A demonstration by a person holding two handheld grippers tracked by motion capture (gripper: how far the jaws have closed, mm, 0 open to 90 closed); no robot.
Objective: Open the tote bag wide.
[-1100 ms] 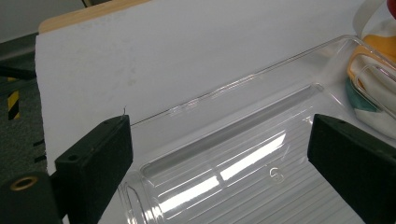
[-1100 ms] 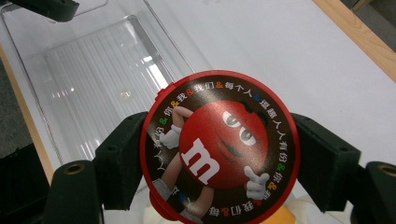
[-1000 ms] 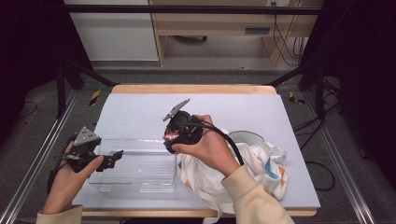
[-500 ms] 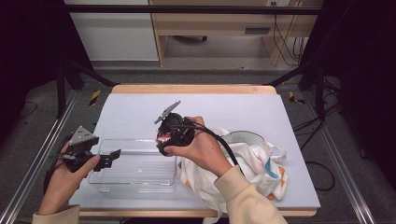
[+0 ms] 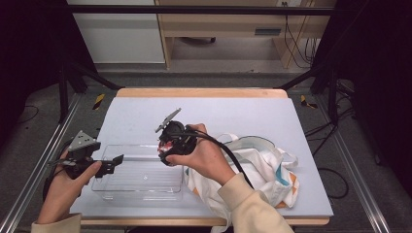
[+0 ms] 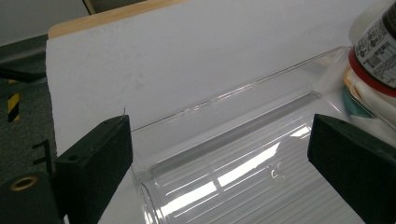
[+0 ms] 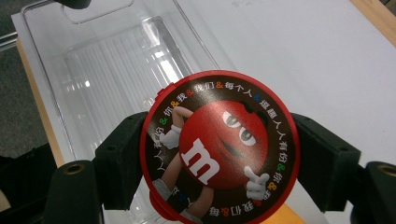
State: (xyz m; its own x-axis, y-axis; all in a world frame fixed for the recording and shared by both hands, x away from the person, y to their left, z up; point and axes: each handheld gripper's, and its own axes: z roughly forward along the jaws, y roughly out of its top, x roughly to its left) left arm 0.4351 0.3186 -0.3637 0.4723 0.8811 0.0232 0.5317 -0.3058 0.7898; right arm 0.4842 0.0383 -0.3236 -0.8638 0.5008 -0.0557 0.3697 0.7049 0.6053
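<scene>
Your right gripper [image 7: 217,154] is clamped on the round red candy tub [image 7: 218,147] above the empty clear plastic tray [image 5: 141,177]; drop pending. Left gripper [image 6: 224,154] gapes, steadying the rim.

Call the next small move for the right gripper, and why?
Probably carry the M&M's tub a little further over the clear plastic tray and lower it in. The right gripper is shut on the tub at the tray's edge; the left gripper stands open, astride the tray's rim.
</scene>
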